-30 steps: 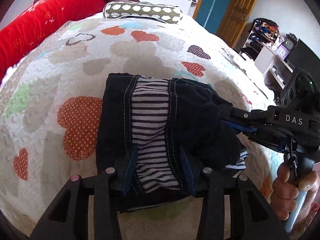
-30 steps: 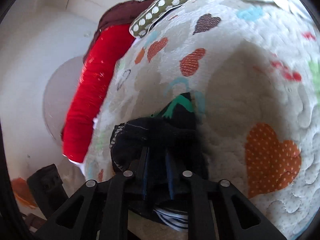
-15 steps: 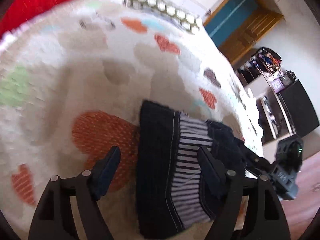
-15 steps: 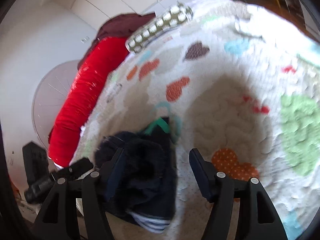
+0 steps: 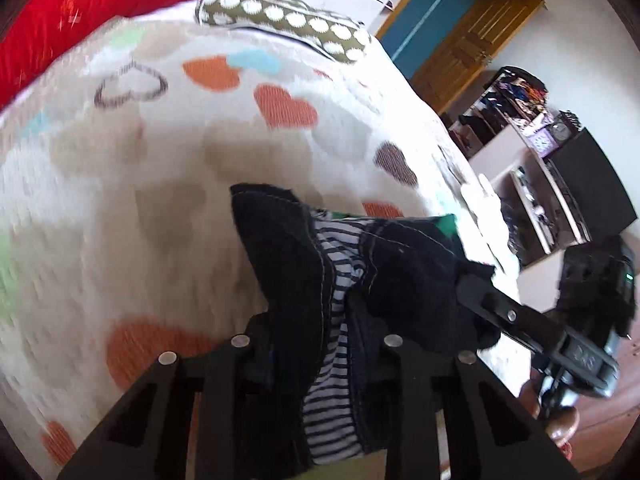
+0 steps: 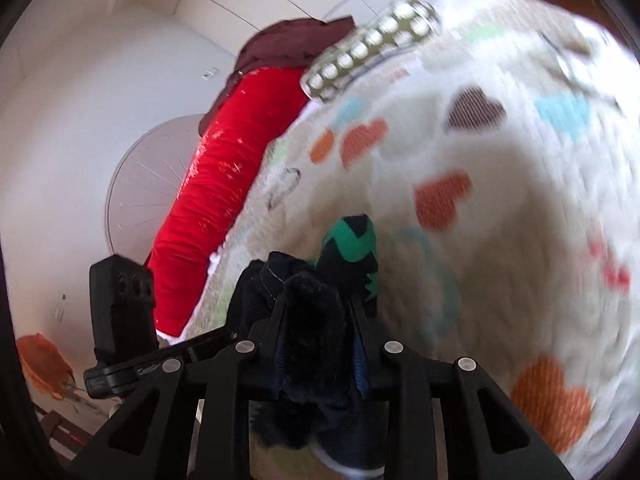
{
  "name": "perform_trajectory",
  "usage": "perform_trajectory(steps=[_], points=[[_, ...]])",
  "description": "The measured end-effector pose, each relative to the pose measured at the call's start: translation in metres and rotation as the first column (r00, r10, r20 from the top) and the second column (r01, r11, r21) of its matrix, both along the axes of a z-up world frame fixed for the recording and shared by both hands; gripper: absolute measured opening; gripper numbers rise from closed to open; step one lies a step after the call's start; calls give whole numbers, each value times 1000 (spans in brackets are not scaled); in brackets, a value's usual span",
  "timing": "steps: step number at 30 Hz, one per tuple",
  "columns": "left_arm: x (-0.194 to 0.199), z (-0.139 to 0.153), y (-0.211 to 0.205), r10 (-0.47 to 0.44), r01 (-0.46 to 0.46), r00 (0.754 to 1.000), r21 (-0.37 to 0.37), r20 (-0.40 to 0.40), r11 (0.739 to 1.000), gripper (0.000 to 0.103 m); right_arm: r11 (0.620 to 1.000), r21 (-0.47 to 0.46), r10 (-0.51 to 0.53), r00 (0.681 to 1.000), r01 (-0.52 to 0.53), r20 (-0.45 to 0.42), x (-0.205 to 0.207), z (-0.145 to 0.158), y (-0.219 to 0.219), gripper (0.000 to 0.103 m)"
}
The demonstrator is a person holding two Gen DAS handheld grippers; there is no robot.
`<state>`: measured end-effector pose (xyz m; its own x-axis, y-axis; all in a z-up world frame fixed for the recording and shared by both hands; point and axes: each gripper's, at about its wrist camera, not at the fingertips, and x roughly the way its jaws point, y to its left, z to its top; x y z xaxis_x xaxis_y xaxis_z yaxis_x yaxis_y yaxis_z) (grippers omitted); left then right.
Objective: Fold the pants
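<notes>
The dark navy pants (image 5: 288, 248), folded small with a black-and-white striped lining showing, lie on the heart-patterned bedspread (image 5: 120, 184) near the bed's front edge. My left gripper (image 5: 316, 332) is shut on the near edge of the pants. My right gripper (image 6: 316, 344) is shut on the other side of the pants (image 6: 308, 304), where a green zigzag patch (image 6: 352, 240) shows. The right gripper's body also shows in the left wrist view (image 5: 520, 320), reaching in from the right.
A long red bolster (image 5: 80, 8) and a green dotted pillow (image 5: 280, 20) lie at the bed's head. Shelves with clutter (image 5: 520, 120) and a wooden door (image 5: 472, 40) stand beyond the bed's right side. A white wall (image 6: 100, 100) is on the left.
Half a second ago both grippers stood open, drawn back from the pants. Now both have closed on the folded pants again and the bundle is bunched up between them.
</notes>
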<state>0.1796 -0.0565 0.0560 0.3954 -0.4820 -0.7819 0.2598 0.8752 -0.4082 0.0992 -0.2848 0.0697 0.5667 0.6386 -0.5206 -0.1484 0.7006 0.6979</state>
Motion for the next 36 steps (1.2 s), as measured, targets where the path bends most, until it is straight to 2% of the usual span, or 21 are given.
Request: perform_trajectory(steps=[3, 4, 5, 6, 7, 10, 11, 13, 15, 17, 19, 21, 24, 26, 28, 29, 30, 31, 33, 35, 36], points=[[29, -15, -1, 45, -43, 999, 76, -29, 996, 37, 996, -90, -19, 1000, 19, 5, 23, 5, 4, 35], [37, -28, -1, 63, -57, 997, 121, -45, 991, 39, 990, -137, -34, 999, 32, -11, 32, 1, 4, 43], [41, -37, -1, 70, -61, 996, 138, -59, 989, 42, 973, -226, -66, 996, 53, -52, 44, -12, 5, 48], [40, -44, 3, 69, -60, 995, 115, -74, 991, 43, 953, -296, -94, 991, 64, -91, 51, -22, 6, 60], [37, -44, 10, 78, -72, 994, 79, -72, 994, 43, 940, -337, -108, 986, 61, -123, 55, -33, 4, 65], [21, -34, 26, 81, -81, 993, 4, -82, 997, 43, 959, -266, -123, 987, 92, -104, 46, -34, -10, 66], [15, -30, 30, 83, -84, 994, -9, -74, 996, 43, 957, -268, -143, 986, 115, -90, 41, -29, -14, 66], [0, -18, 38, 100, -100, 995, -10, -24, 995, 44, 938, -295, -190, 982, 180, -3, 27, -7, -17, 65], [-13, -8, 47, 132, -132, 991, 2, 18, 991, 46, 946, -273, -152, 984, 173, 96, 16, 18, -8, 62], [-28, -1, 56, 160, -160, 986, -13, 46, 987, 46, 973, -208, -71, 989, 97, 131, 15, 36, 9, 62], [-39, 2, 60, 181, -180, 982, -17, 62, 983, 46, 992, -127, 24, 993, -10, 112, 23, 38, 28, 61], [-54, 7, 63, 196, -196, 977, -7, 90, 981, 46, 995, -85, 66, 996, -61, 61, 37, 26, 42, 61], [-76, 17, 64, 210, -216, 965, 20, 154, 976, 50, 992, -123, 26, 998, -33, -61, 57, -16, 47, 57], [-89, 26, 66, 216, -230, 953, 42, 211, 972, 53, 993, -111, -45, 998, 40, -41, 59, -24, 36, 55], [-104, 36, 67, 226, -254, 932, 67, 282, 965, 61, 995, -85, -57, 998, 54, -30, 46, -12, 30, 57], [-110, 39, 67, 231, -265, 923, 73, 306, 961, 63, 995, -89, -51, 999, 52, 10, 34, -1, 29, 57], [-117, 43, 67, 240, -280, 911, 77, 334, 957, 63, 994, -92, -48, 998, 52, 43, 24, 5, 29, 61], [-121, 44, 67, 243, -286, 906, 78, 347, 955, 63, 995, -84, -50, 996, 56, 69, 15, 8, 30, 68], [-129, 50, 63, 240, -291, 898, 88, 369, 953, 63, 996, -67, -48, 998, 49, 27, 8, -4, 34, 71], [-142, 59, 59, 227, -295, 885, 113, 406, 949, 63, 994, -106, -42, 998, 37, -45, 19, -23, 40, 70], [-151, 66, 58, 224, -307, 869, 127, 442, 943, 64, 992, -116, -53, 998, 50, -27, 14, -17, 38, 68]])
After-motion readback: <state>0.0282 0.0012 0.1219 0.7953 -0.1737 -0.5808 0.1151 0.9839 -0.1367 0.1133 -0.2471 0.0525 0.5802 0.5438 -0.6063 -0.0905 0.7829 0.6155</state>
